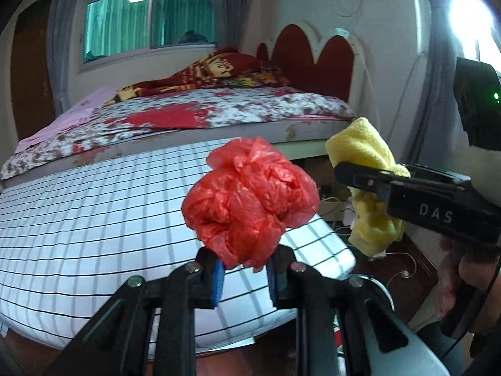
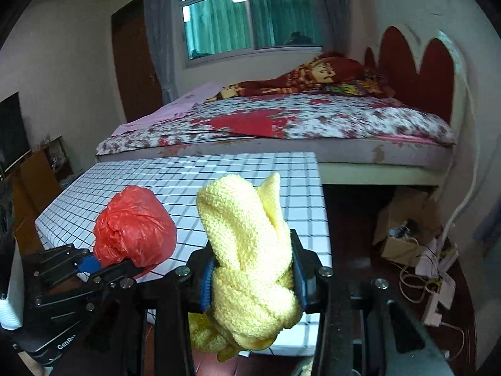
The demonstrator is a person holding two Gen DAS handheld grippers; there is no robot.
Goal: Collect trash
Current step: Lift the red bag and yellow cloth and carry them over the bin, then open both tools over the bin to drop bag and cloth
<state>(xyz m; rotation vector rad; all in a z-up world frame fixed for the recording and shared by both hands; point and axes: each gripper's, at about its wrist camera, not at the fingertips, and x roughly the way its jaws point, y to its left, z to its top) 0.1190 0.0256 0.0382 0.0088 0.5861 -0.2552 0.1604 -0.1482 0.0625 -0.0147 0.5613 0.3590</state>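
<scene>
My left gripper (image 1: 245, 277) is shut on a crumpled red plastic bag (image 1: 250, 200) and holds it above the checked table (image 1: 94, 219). My right gripper (image 2: 252, 285) is shut on a bunched yellow towel (image 2: 247, 244), also held in the air. In the left wrist view the right gripper (image 1: 353, 174) with the yellow towel (image 1: 369, 188) is to the right, past the table's edge. In the right wrist view the left gripper (image 2: 106, 266) with the red bag (image 2: 134, 232) is to the left, over the table.
A bed (image 2: 281, 125) with a floral cover stands behind the table, with a red headboard (image 2: 416, 72) at the right. A cardboard box (image 2: 404, 228), cables and a power strip (image 2: 438, 291) lie on the floor at right. A dark cabinet (image 2: 34, 172) stands left.
</scene>
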